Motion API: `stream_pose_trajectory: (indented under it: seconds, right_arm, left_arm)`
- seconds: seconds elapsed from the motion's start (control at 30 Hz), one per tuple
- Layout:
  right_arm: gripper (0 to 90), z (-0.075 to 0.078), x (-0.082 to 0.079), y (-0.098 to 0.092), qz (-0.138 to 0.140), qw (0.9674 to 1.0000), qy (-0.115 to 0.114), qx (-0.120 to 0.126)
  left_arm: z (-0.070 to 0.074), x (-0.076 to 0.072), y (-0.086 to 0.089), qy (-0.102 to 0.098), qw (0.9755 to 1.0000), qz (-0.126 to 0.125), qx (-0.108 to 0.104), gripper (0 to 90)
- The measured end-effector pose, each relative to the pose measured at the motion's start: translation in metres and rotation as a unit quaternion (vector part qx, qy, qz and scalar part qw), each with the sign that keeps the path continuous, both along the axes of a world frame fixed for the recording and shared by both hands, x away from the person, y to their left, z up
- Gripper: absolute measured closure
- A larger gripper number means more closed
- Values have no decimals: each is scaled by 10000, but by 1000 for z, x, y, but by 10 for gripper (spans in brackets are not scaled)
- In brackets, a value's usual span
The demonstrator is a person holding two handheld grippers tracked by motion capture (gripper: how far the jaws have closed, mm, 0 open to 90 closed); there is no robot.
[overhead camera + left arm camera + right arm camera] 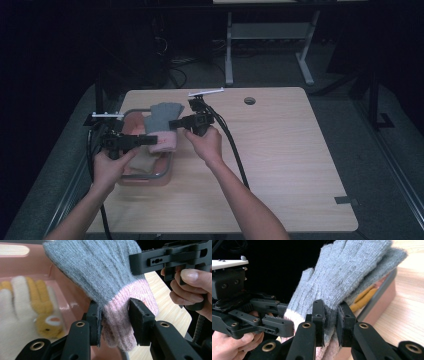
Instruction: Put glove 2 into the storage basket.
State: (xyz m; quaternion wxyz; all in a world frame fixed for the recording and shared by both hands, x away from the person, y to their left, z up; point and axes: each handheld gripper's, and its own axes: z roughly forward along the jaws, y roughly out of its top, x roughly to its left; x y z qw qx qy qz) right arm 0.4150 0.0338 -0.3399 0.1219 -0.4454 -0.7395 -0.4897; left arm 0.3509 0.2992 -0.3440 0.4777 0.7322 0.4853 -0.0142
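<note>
Wooden table, light top, dark room around it. Pink basket with a grey metal rim sits at the table's left edge, in front of the person. Both forearms enter from the bottom of the high view.

Grey glove with pink cuff is held up over the basket, fingers pointing away from the person, cuff toward them. Looks like a pair laid together; right gripper view shows two grey layers.

Left gripper comes in from the left, jaws clamped on the pink cuff; pads press the knit from both sides. Right gripper comes in from the right, jaws closed on the grey part just above the cuff, fabric pinched between the pads. The two grippers are near each other, nearly tip to tip across the glove.

Inside the basket, below the held glove: a cream and yellow knit glove, lying flat on the basket floor, apart from the grippers.
</note>
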Motion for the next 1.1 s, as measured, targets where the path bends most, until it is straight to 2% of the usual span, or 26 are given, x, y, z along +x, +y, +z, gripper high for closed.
stream_pose_trajectory:
  seconds: [0.2,0.47,0.8,0.97,1.1]
  right_arm:
    - [786,-5,2,14,67,9999,81,76]
    - [786,-13,6,32,166,9998,117,61]
    - [786,-23,10,50,247,9995,201,38]
    - [785,-32,13,56,286,9992,261,18]
    - [784,-39,14,62,290,9990,343,4]
  left_arm:
    - [-4,-1,14,50,9999,95,23,634]
    - [-11,-2,29,123,9997,204,67,635]
    - [-20,-2,43,240,9991,311,150,643]
    - [-27,-2,48,349,9986,380,90,658]
    - [-31,-2,53,421,9981,421,122,671]
